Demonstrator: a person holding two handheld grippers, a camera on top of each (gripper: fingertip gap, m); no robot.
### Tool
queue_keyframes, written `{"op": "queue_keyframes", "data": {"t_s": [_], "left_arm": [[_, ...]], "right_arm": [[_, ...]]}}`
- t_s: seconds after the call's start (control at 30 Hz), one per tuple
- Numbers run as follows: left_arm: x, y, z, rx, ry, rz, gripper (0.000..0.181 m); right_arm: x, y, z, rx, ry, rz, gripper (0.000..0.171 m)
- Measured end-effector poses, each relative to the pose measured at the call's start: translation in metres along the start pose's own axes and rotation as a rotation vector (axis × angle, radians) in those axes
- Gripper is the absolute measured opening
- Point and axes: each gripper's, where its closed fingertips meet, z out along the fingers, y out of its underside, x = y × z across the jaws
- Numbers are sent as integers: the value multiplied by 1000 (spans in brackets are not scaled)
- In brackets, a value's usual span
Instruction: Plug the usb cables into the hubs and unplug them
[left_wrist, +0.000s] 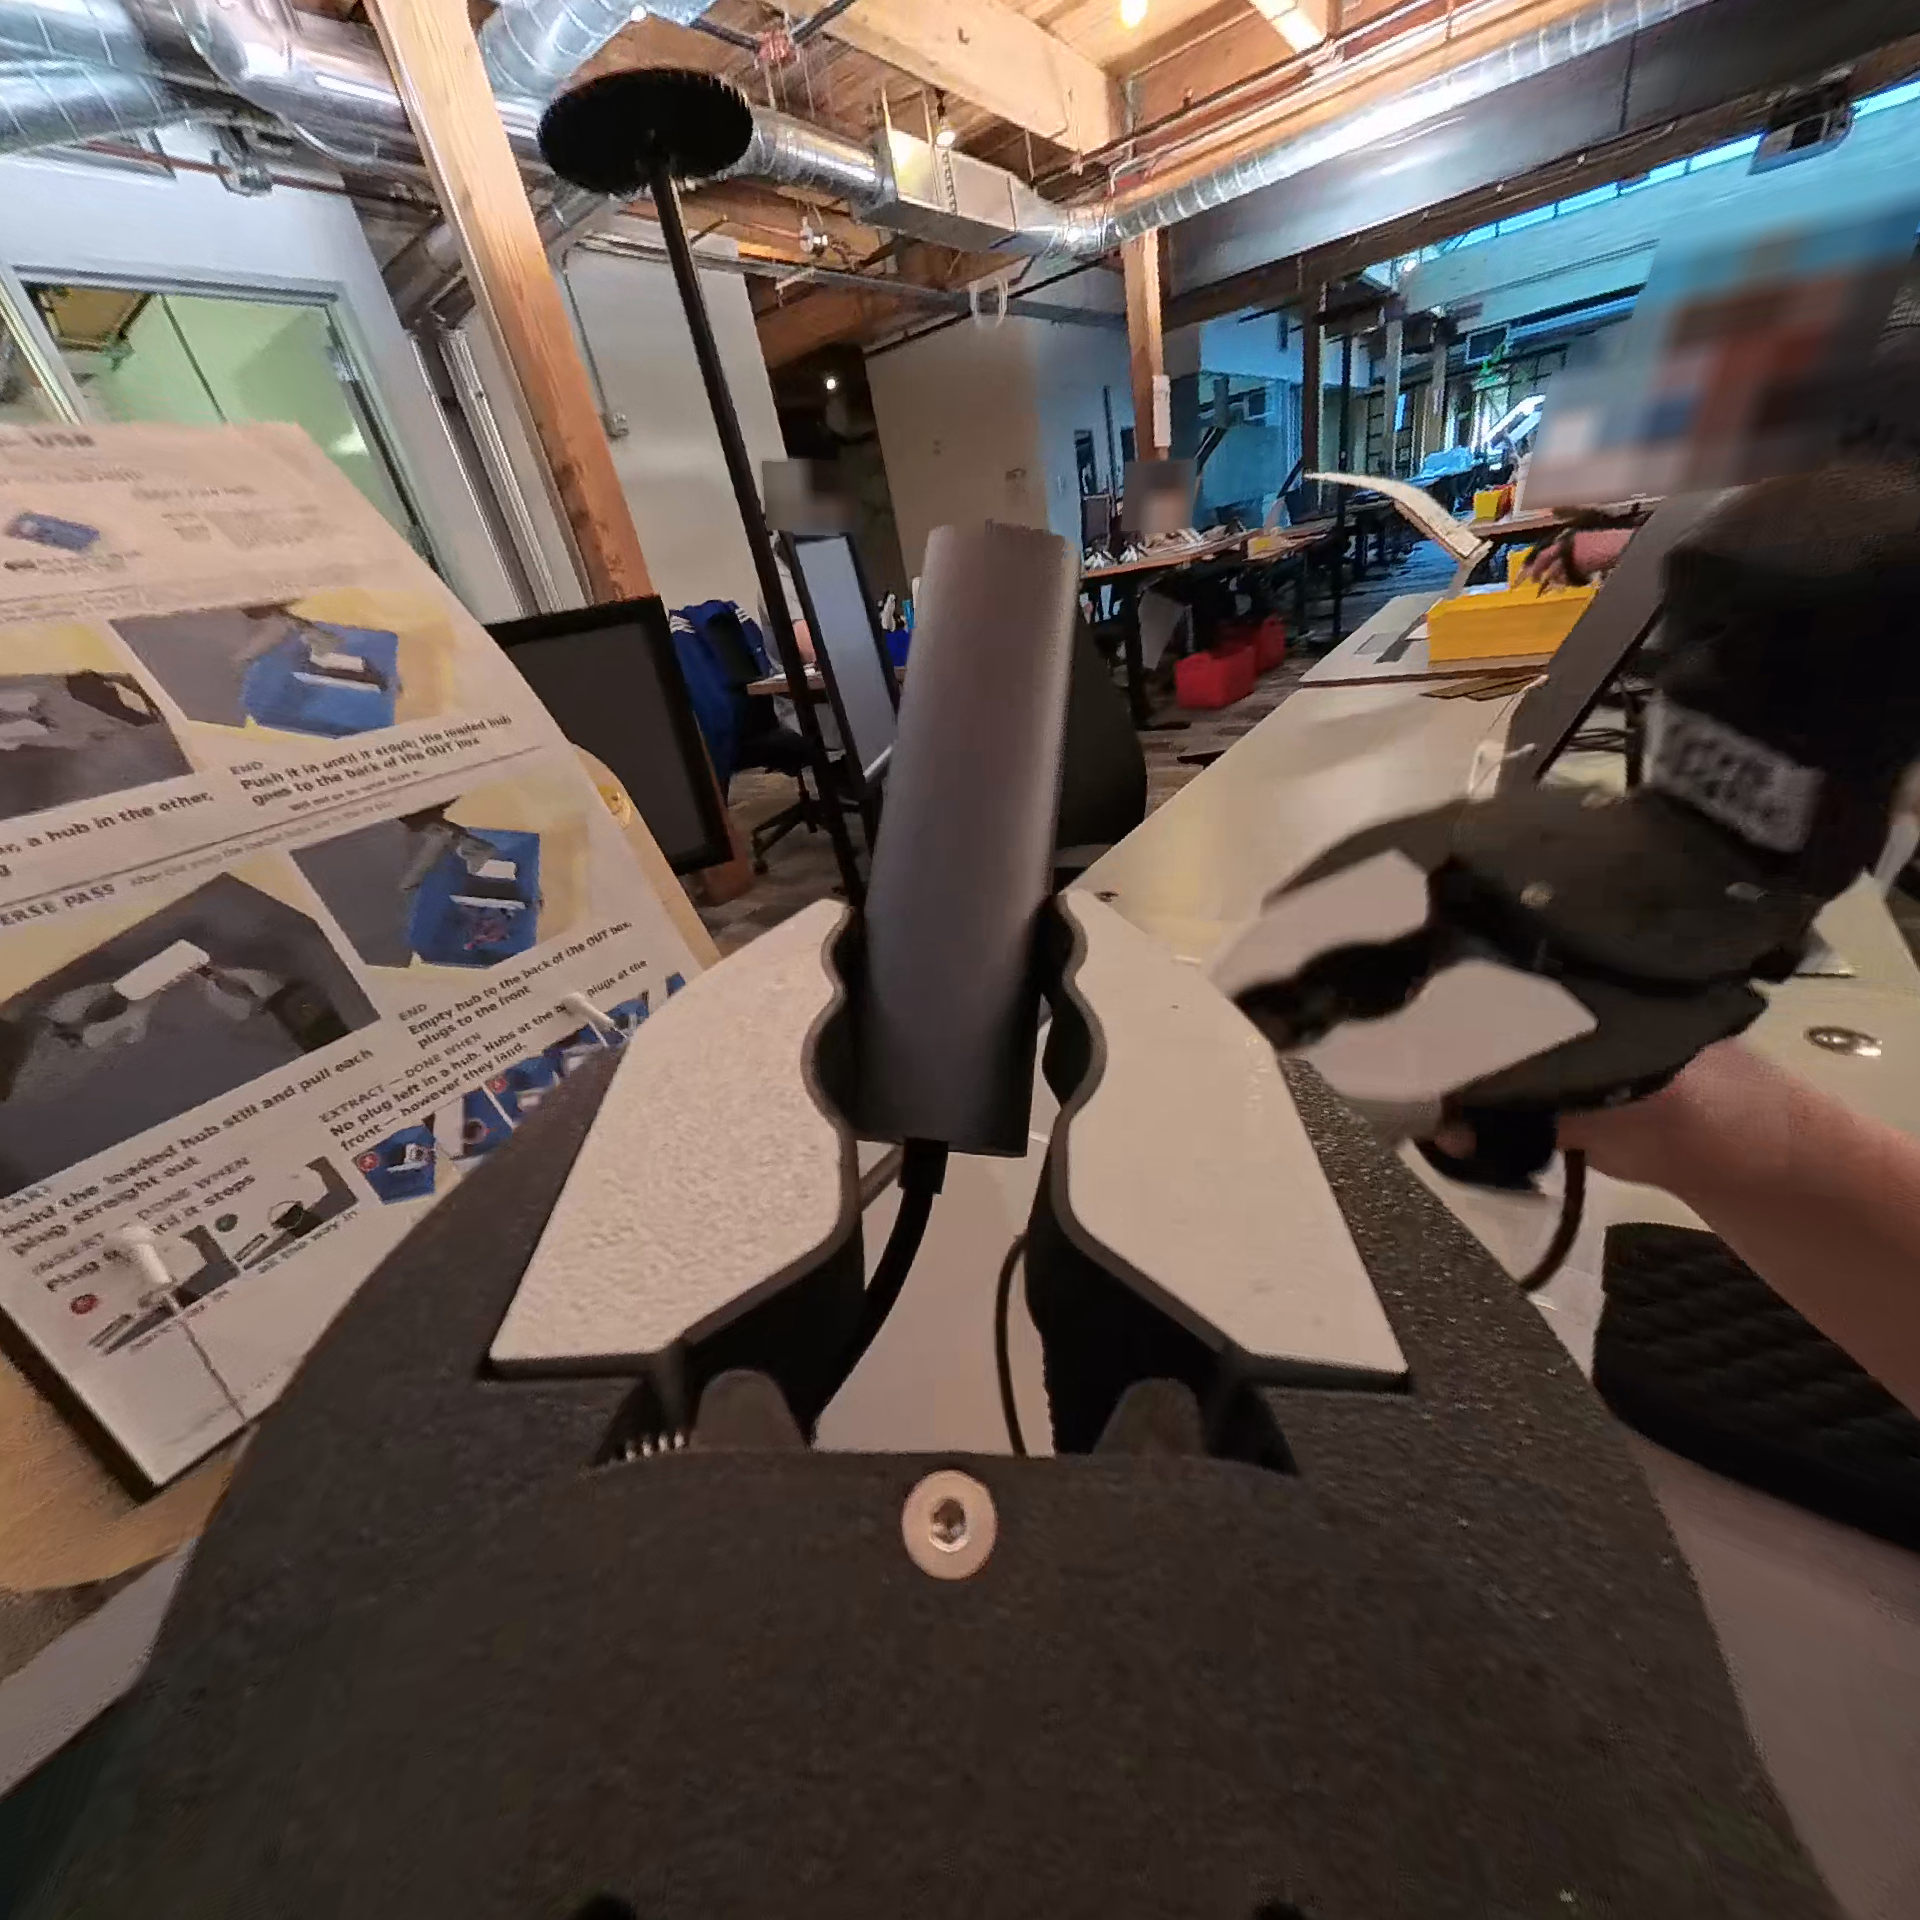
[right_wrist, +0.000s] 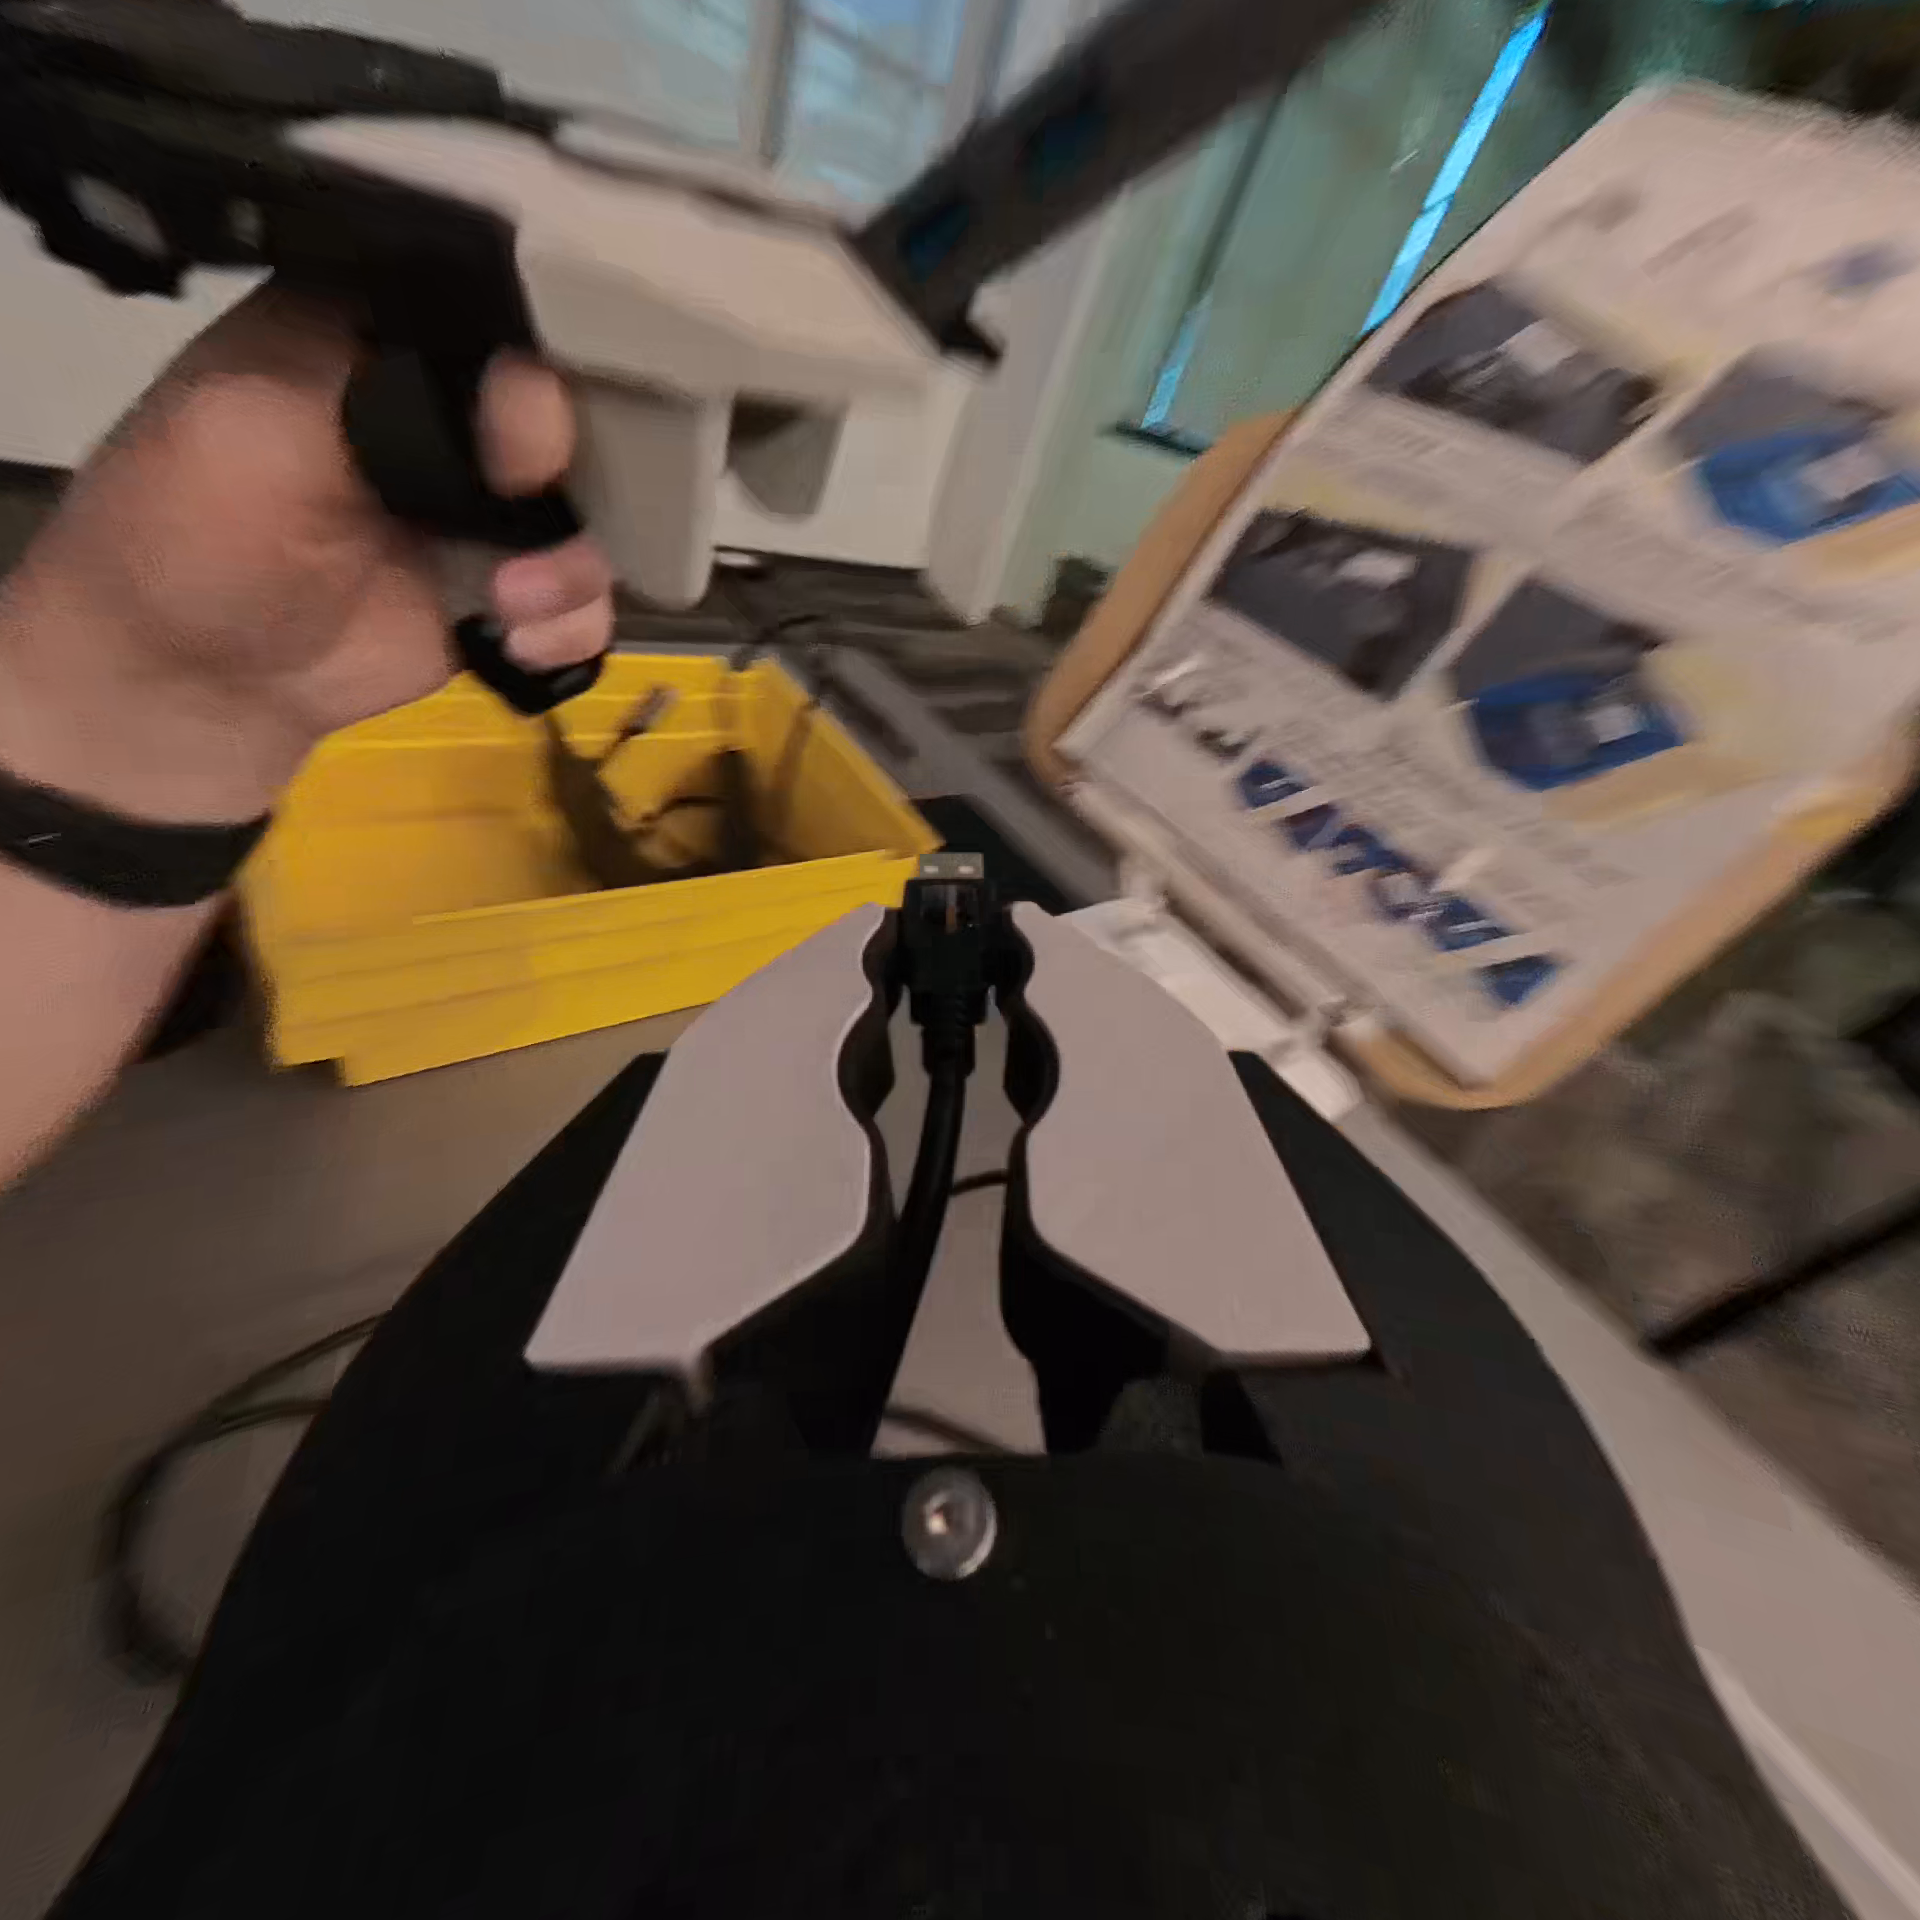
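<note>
The left gripper (left_wrist: 951, 997) is clamping an upright dark hub (left_wrist: 961, 831), while the right gripper (right_wrist: 945, 971) is pinching a black USB plug (right_wrist: 943, 935), its metal tip poking past the fingertips beside the yellow bin (right_wrist: 582, 935)

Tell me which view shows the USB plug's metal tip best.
The right wrist view: the USB plug sits clamped in the right gripper, its metal tip poking out past the jaws, sharp against a blurred background. The left wrist view shows that gripper only from the side and blurred; the plug cannot be made out there.
</note>
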Motion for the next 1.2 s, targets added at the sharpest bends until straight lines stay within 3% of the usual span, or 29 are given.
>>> {"op": "queue_keyframes", "data": {"t_s": [0.07,0.17,0.23,0.33,0.43,0.63,0.8,0.93,1.0,1.07,1.2], "left_arm": [[0,-10,-11,23,-7,22,32],[-4,-19,-22,55,-16,15,32],[-6,-18,-25,49,3,-8,32],[-11,-13,-23,32,9,-23,32],[-14,-7,-21,3,16,-26,32],[-16,-7,-22,21,47,-62,32],[-17,-11,-27,39,56,-76,32],[-19,-15,-34,52,51,-73,31],[-20,-15,-36,51,53,-79,32],[-22,-14,-37,48,52,-87,32],[-23,-13,-36,47,55,-93,32]], "right_arm": [[-34,27,7,-55,-145,71,18],[-87,96,23,-281,-317,119,18],[-112,137,32,-420,-352,77,18],[-138,161,38,-472,-406,58,18],[-155,168,36,-469,-477,91,18],[-191,159,29,-431,-628,87,46],[-183,75,32,-124,-624,117,69],[-145,20,2,9,-580,62,67],[-150,40,-21,-120,-674,-73,67],[-162,86,-43,-342,-772,-161,67],[-194,153,-65,-608,-868,-126,52]]}}
